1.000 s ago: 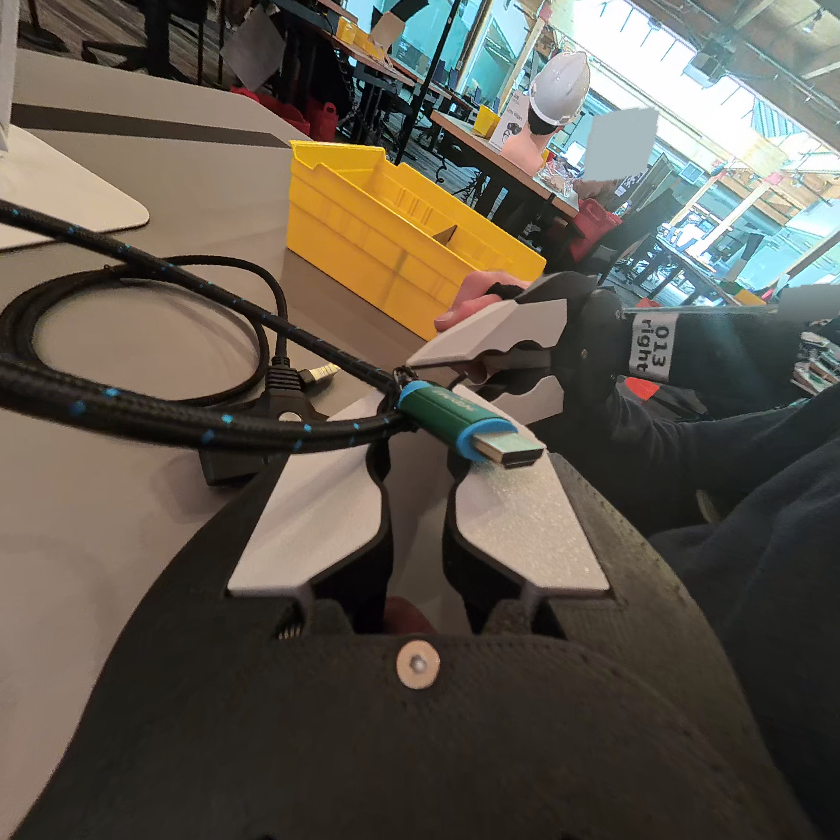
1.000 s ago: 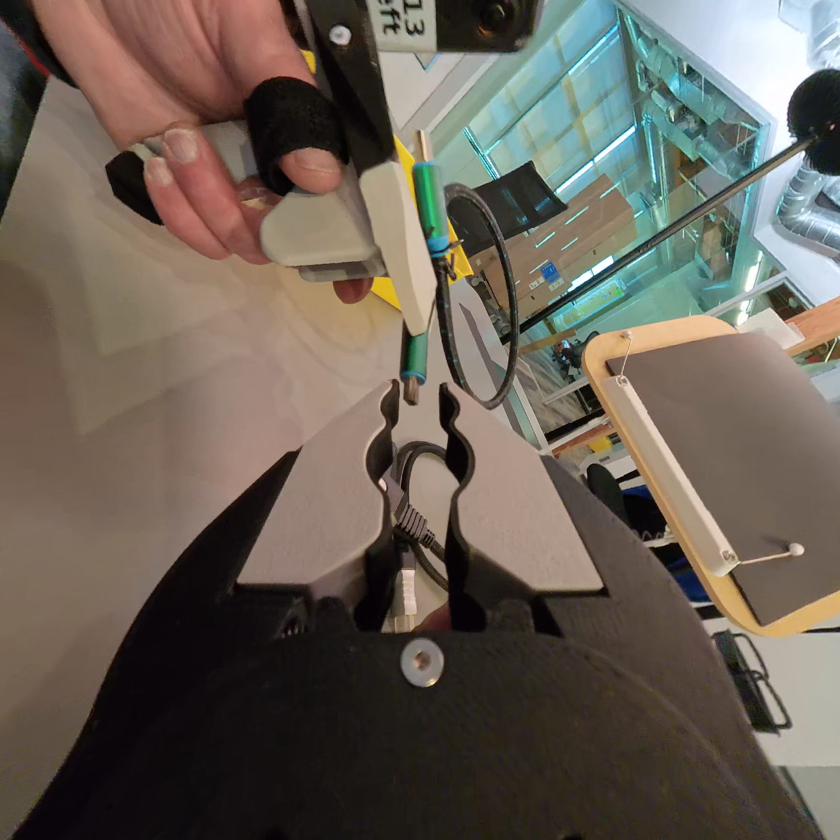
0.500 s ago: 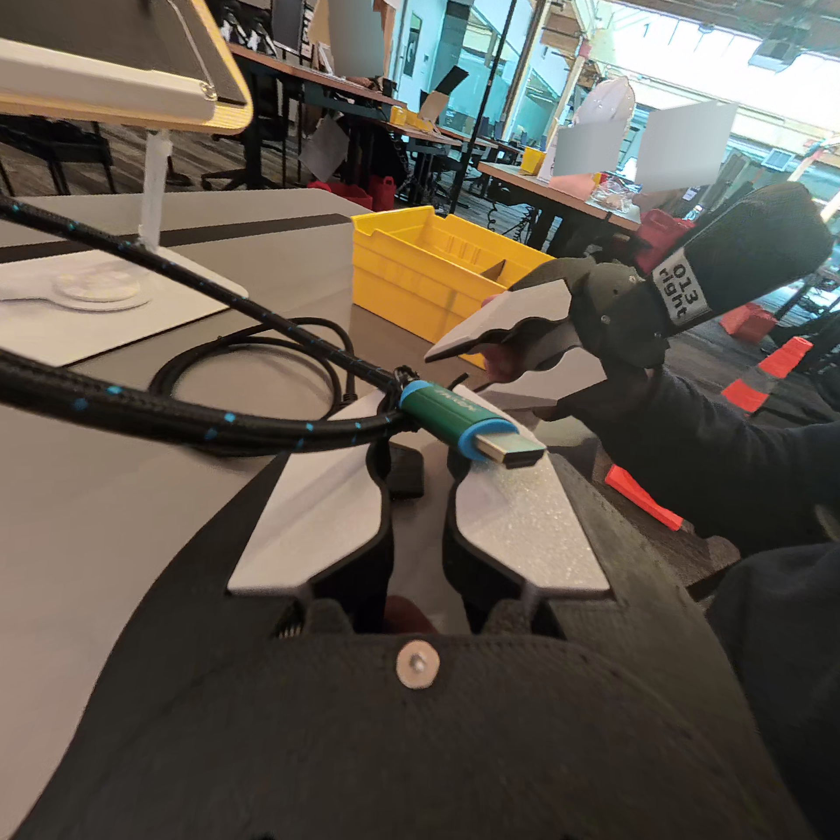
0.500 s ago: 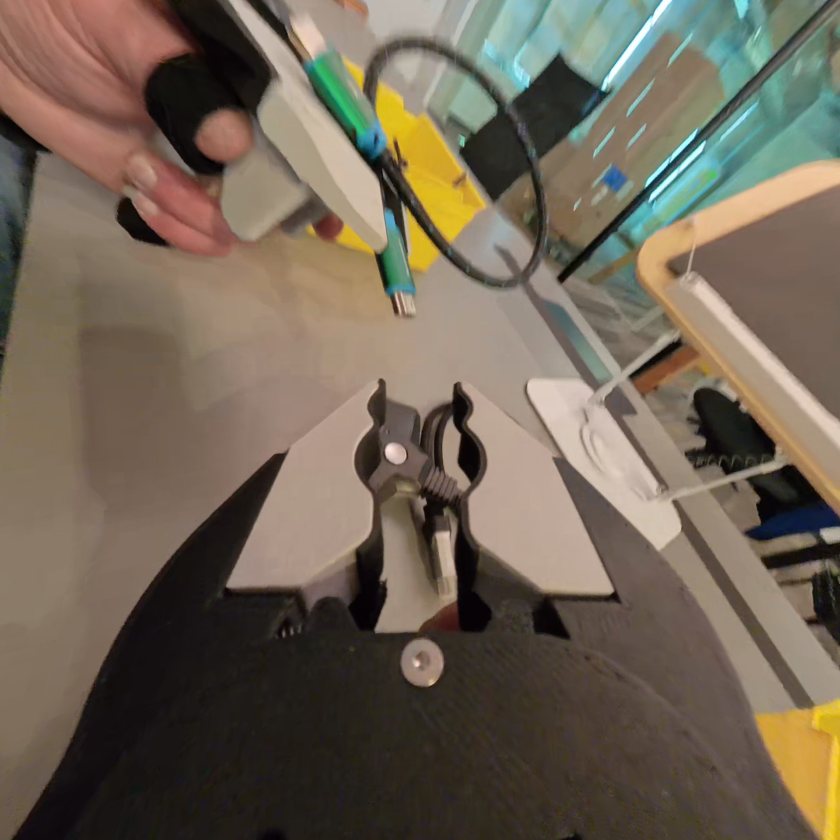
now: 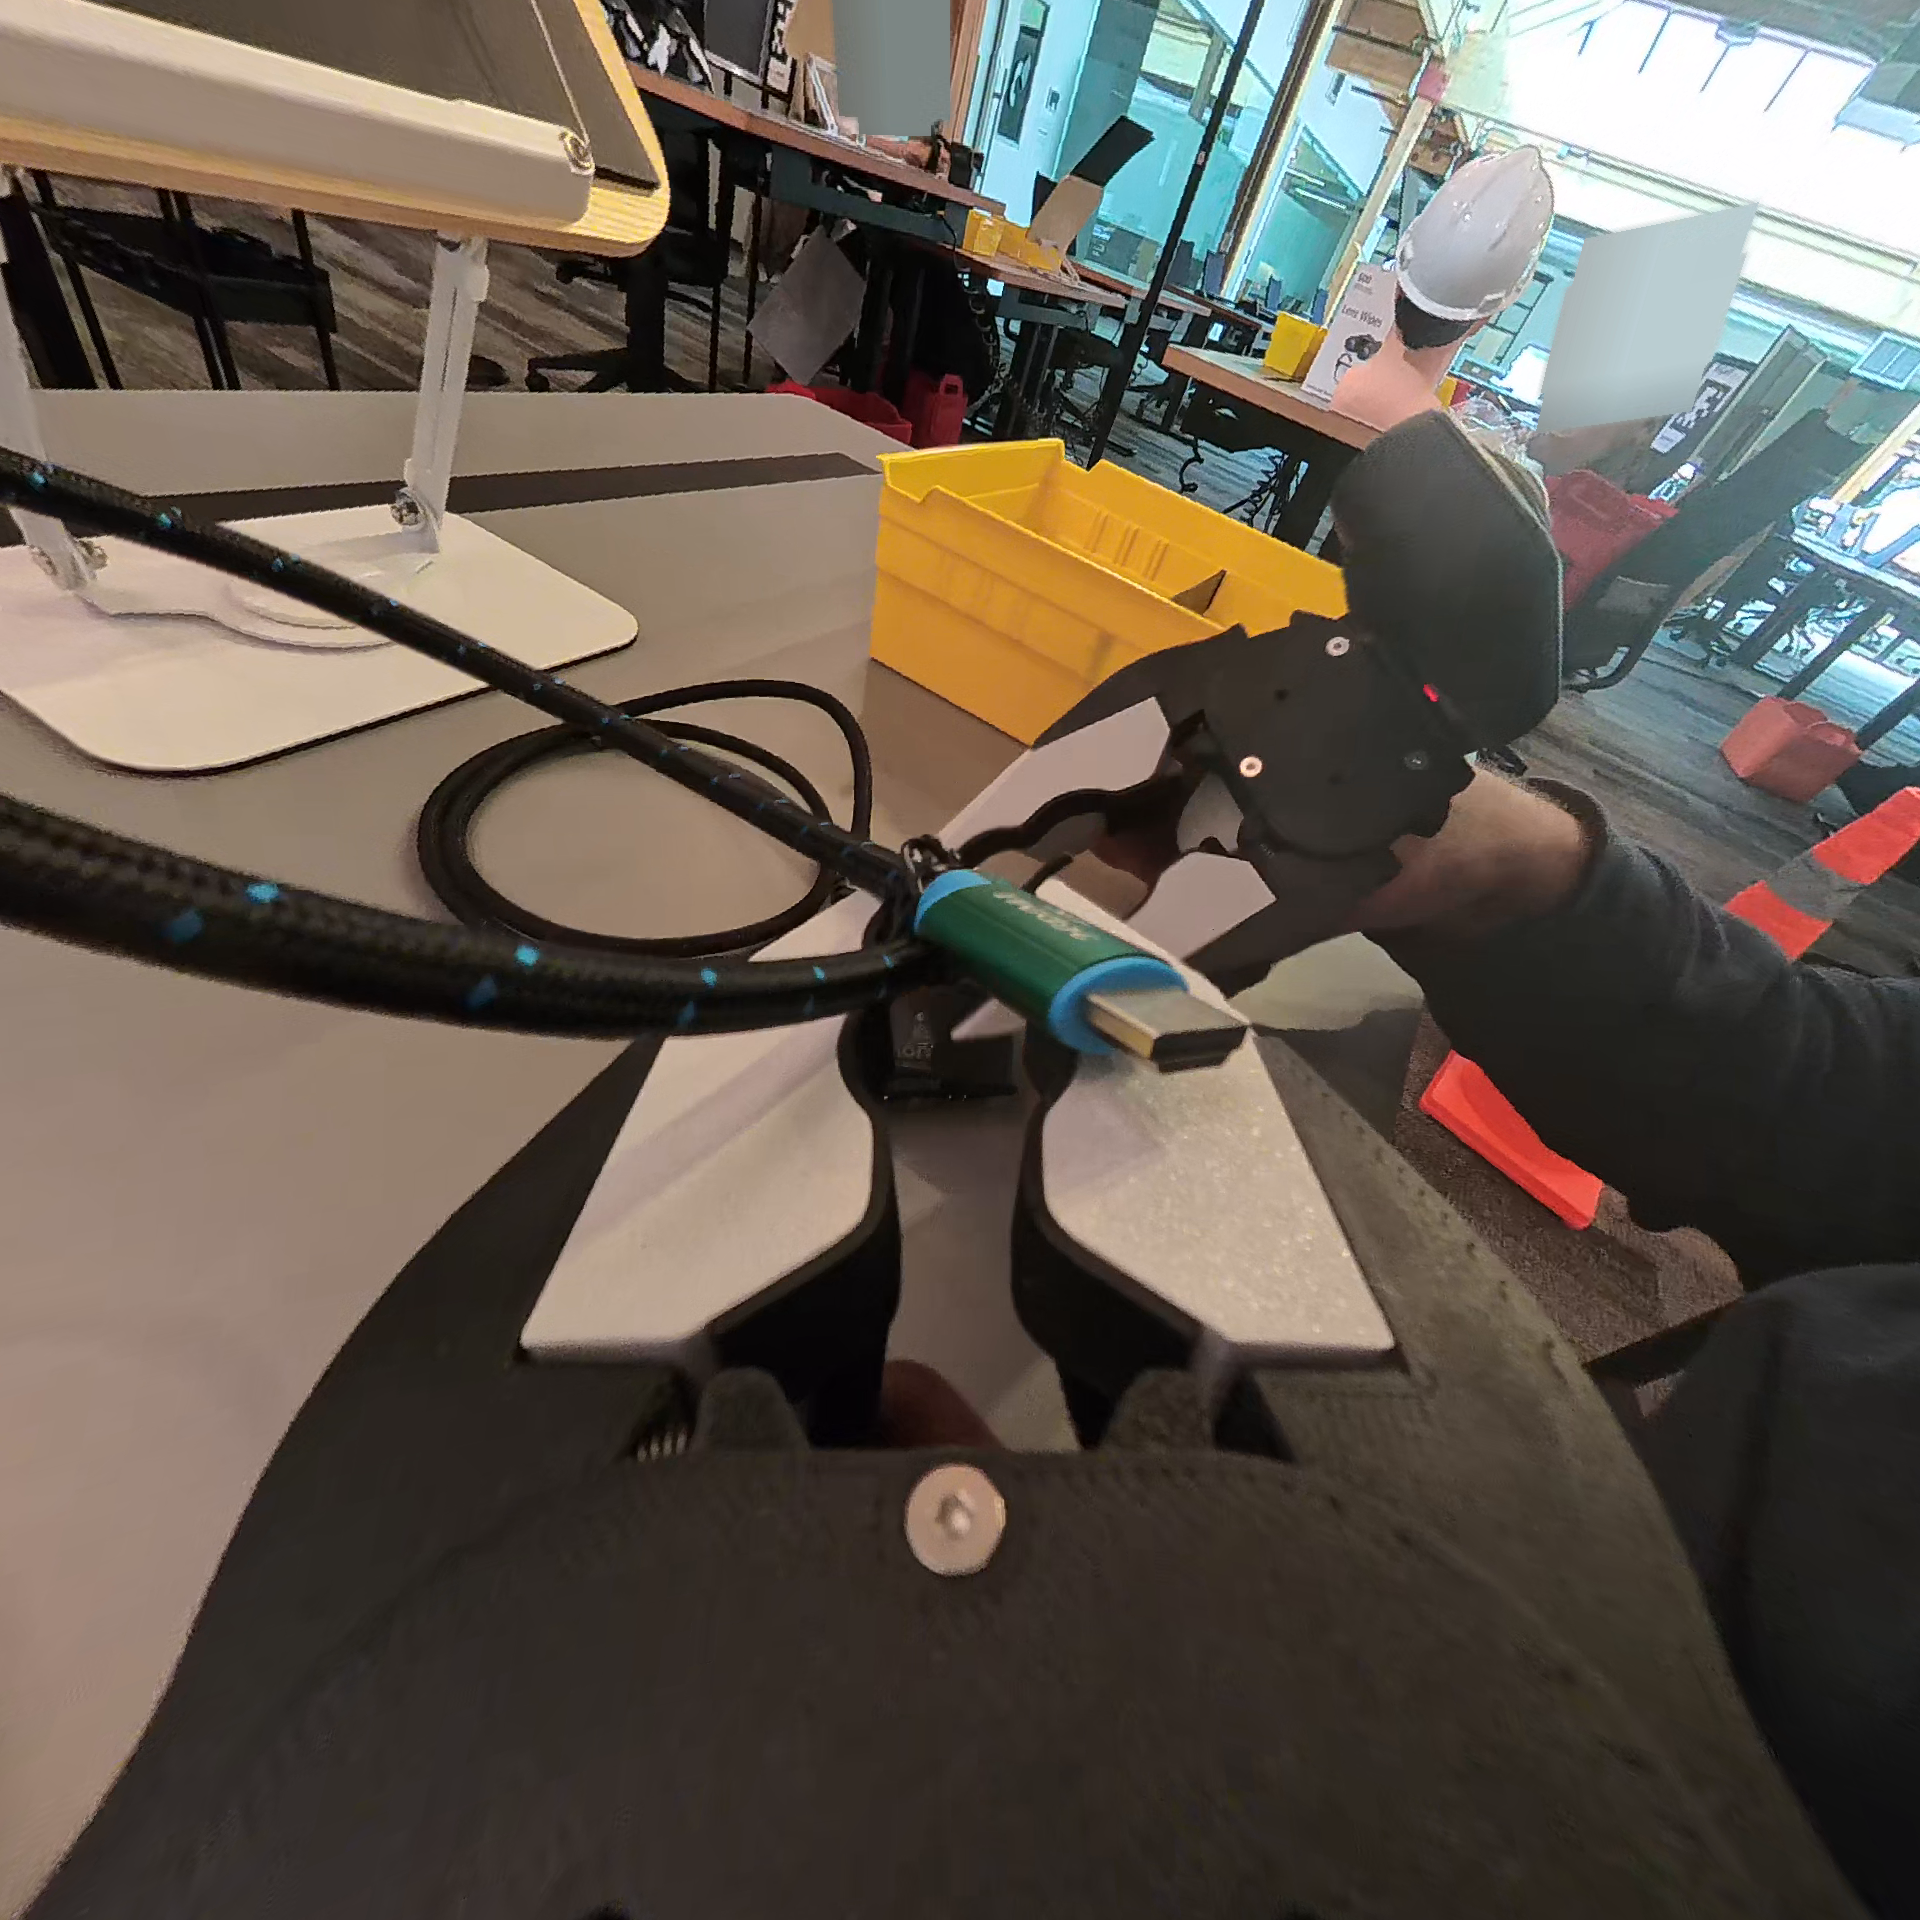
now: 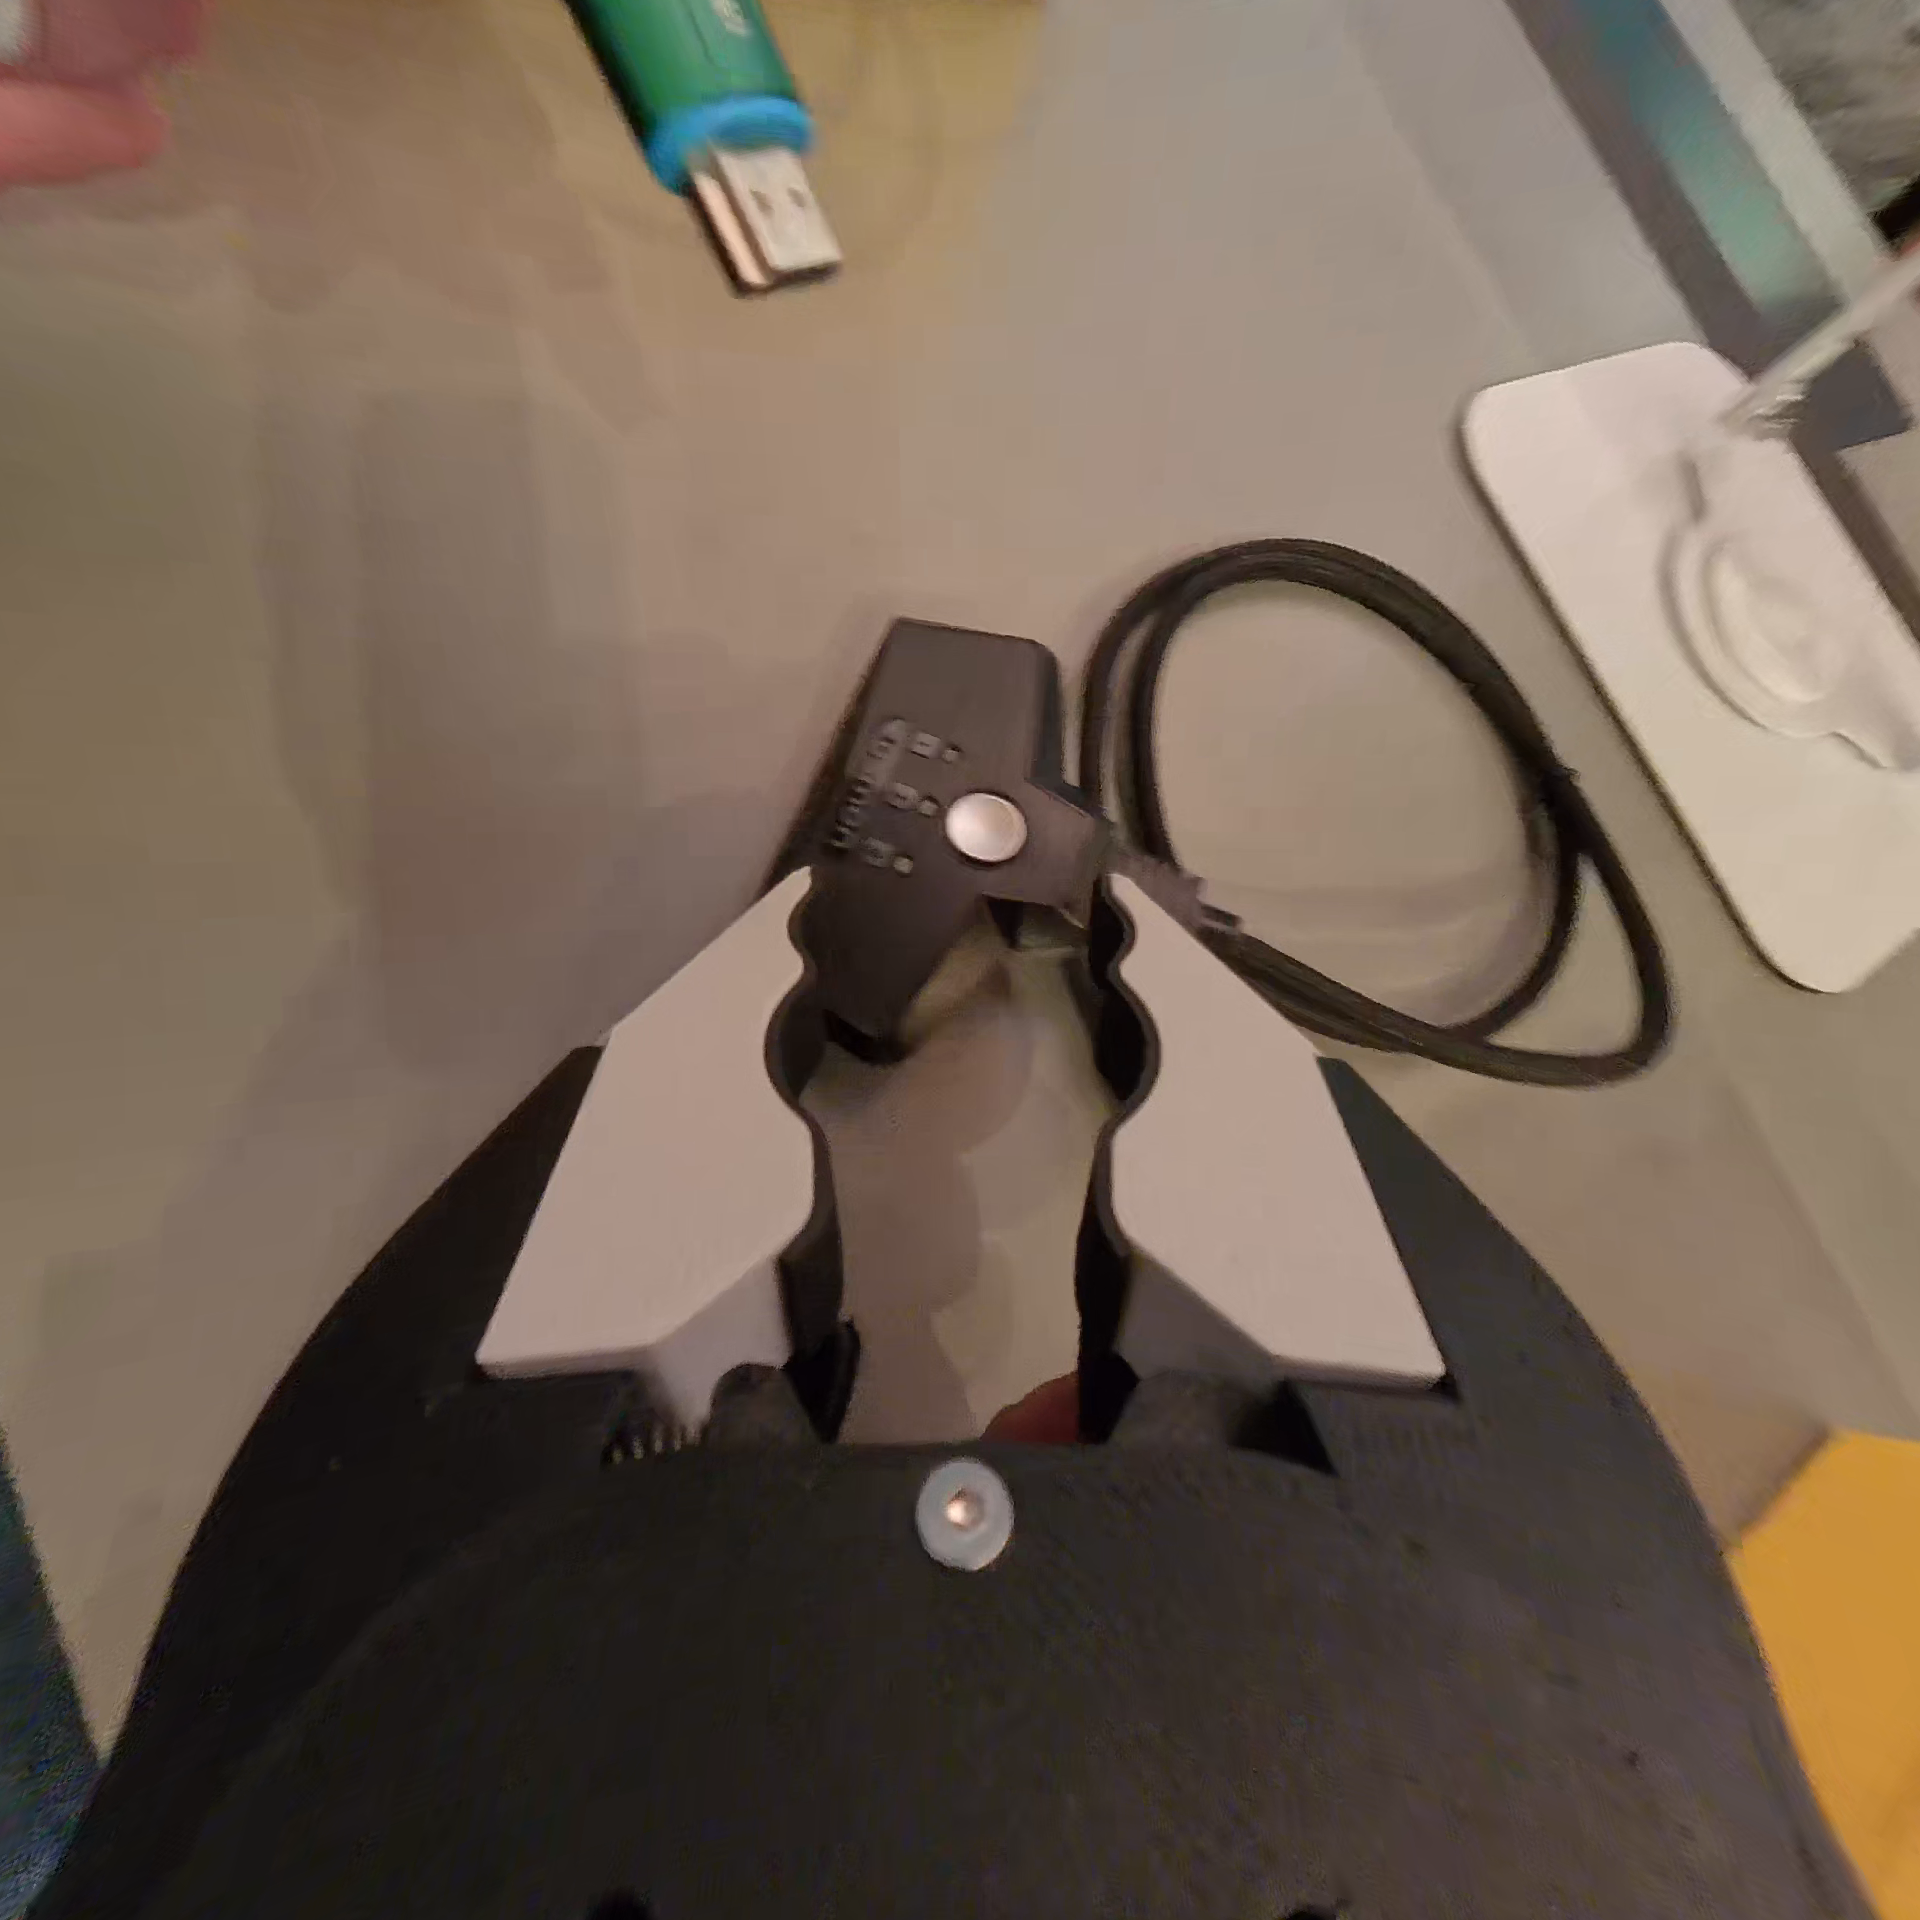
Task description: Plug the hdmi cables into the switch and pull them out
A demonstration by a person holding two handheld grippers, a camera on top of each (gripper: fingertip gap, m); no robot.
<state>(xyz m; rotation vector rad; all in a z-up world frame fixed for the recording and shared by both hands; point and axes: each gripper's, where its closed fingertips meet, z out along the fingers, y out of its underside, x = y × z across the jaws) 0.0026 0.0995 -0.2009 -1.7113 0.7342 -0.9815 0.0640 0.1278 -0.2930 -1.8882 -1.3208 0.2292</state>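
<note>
1. A grey table (image 5: 260, 1195) stands in an open workshop, with a yellow bin (image 5: 1039, 613) and a white stand base (image 5: 312, 665) on it.
2. Left wrist view: the left gripper (image 5: 951, 1023) pinches a braided cable (image 5: 416, 956) just behind its green HDMI plug (image 5: 1049, 961), whose metal tip points right. The right gripper (image 5: 1039, 831) reaches in just beyond, its jaws apart.
3. Right wrist view: the right gripper (image 6: 951, 894) is spread around the black switch (image 6: 935, 810) on the table, whose thin black lead (image 6: 1455, 831) is coiled beside it. The green plug (image 6: 717, 135) hangs above, unplugged.
</note>
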